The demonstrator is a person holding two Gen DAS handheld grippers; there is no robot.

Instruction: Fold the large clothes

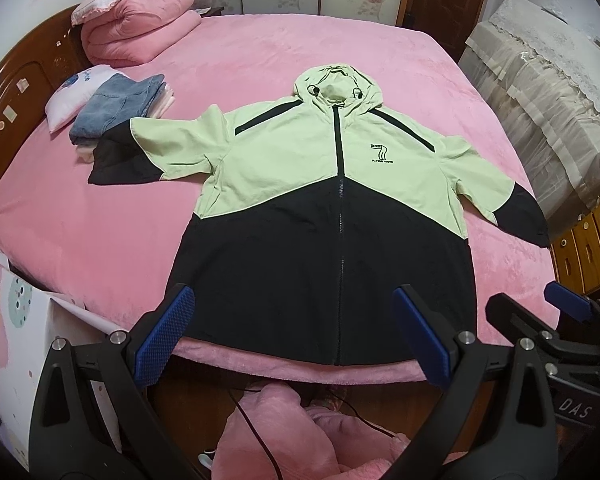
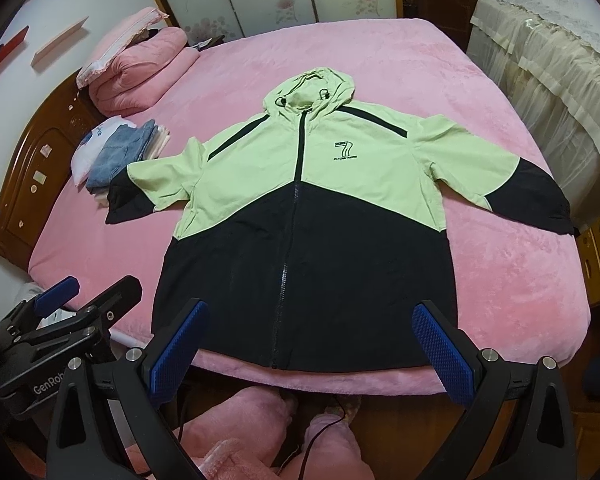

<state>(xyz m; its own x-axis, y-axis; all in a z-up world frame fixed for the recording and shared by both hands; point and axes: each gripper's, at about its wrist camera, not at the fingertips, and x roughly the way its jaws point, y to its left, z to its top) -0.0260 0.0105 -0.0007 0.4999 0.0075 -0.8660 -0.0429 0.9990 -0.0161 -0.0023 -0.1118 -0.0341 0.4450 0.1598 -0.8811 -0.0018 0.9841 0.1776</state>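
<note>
Both grippers, left (image 1: 300, 336) and right (image 2: 312, 348), hang spread and empty off the bed's (image 1: 100, 232) near edge, short of the jacket (image 1: 320, 200) lying flat, zipped, hood away. Only the right view shows the left gripper's "GenRob" lettering; only the left, "DAS".

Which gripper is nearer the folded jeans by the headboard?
Left. The left gripper hangs over the jacket hem on the side where the jeans lie; the right gripper is beside it, farther from them.
</note>
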